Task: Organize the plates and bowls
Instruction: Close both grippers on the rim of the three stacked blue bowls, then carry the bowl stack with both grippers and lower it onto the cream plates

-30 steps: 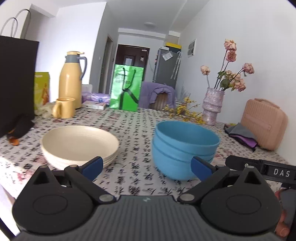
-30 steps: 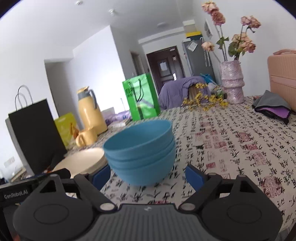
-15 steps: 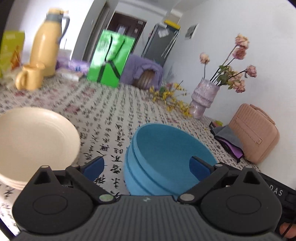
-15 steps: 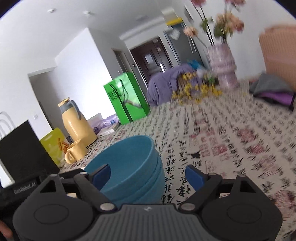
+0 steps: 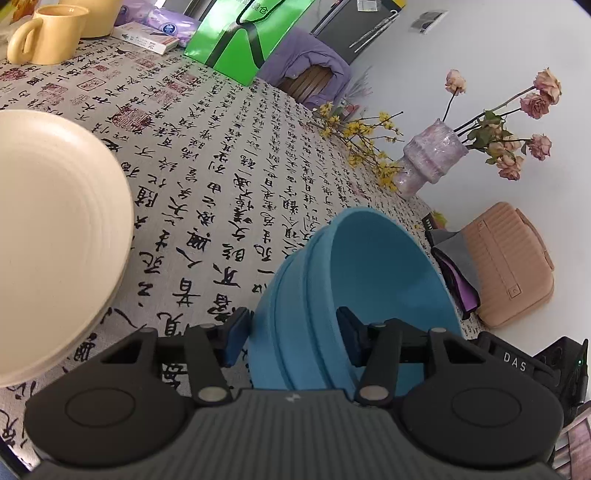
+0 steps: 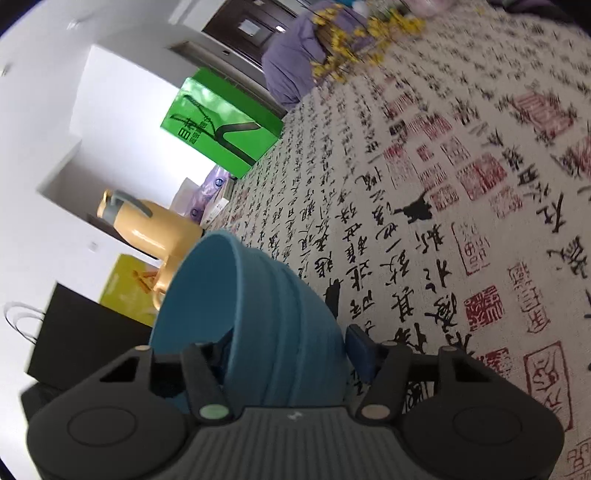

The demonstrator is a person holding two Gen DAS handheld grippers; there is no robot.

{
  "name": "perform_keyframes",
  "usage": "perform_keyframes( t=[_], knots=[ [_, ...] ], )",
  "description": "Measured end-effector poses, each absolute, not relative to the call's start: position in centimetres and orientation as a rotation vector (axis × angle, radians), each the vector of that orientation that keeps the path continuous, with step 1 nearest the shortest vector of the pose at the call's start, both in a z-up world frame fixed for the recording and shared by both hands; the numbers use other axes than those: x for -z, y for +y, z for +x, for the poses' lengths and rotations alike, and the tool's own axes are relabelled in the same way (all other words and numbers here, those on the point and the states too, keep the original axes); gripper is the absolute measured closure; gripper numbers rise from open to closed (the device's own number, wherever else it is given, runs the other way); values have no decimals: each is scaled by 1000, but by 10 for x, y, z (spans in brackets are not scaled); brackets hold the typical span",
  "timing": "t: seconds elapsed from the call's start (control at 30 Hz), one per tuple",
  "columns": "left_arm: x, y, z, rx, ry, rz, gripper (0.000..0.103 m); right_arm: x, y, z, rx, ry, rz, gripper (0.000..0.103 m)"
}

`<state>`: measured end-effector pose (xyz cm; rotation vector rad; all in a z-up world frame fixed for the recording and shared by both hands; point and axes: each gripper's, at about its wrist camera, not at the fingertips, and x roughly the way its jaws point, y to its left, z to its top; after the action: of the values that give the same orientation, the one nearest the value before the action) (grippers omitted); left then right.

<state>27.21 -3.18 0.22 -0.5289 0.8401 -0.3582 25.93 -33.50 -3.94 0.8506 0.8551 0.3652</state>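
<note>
As your left gripper (image 5: 293,341) closes, its jaws straddle the near wall of the stacked blue bowls (image 5: 373,280) — one pad outside on the tablecloth side, one inside the top bowl; whether either pad already presses on the wall cannot be told. Your right gripper (image 6: 291,349) is closing too, astride the opposite wall of the same stack (image 6: 258,314), one pad inside, one outside, contact again unclear. The bowls sit on the calligraphy-print tablecloth (image 5: 207,177), nested, rims showing as ridges.

Left view only: the stack of cream plates (image 5: 55,236) just left of the bowls, apart from them; a yellow mug (image 5: 44,35); a vase of dried roses (image 5: 430,158); a pink case (image 5: 506,266) — and your other gripper's black body at the right edge.

Right view only: a yellow thermos jug (image 6: 147,229), a black paper bag (image 6: 77,339). The green bag (image 6: 221,125) shows in both views.
</note>
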Motion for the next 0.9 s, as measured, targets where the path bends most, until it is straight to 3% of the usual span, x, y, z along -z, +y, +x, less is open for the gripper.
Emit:
perform_keyframes(
  t=[0.17, 0.33, 0.5, 0.9],
  knots=[
    [-8, -39, 277, 331, 844, -505, 58, 40, -335, 262, -364, 866, 837, 49],
    [-19, -41, 281, 351, 829, -506, 68, 38, -342, 265, -302, 899, 817, 71],
    [-25, -35, 284, 330, 807, -510, 72, 31, -342, 266, -315, 900, 837, 71],
    [-57, 54, 271, 170, 679, -558, 73, -10, -243, 317, -456, 943, 718, 71]
  ],
)
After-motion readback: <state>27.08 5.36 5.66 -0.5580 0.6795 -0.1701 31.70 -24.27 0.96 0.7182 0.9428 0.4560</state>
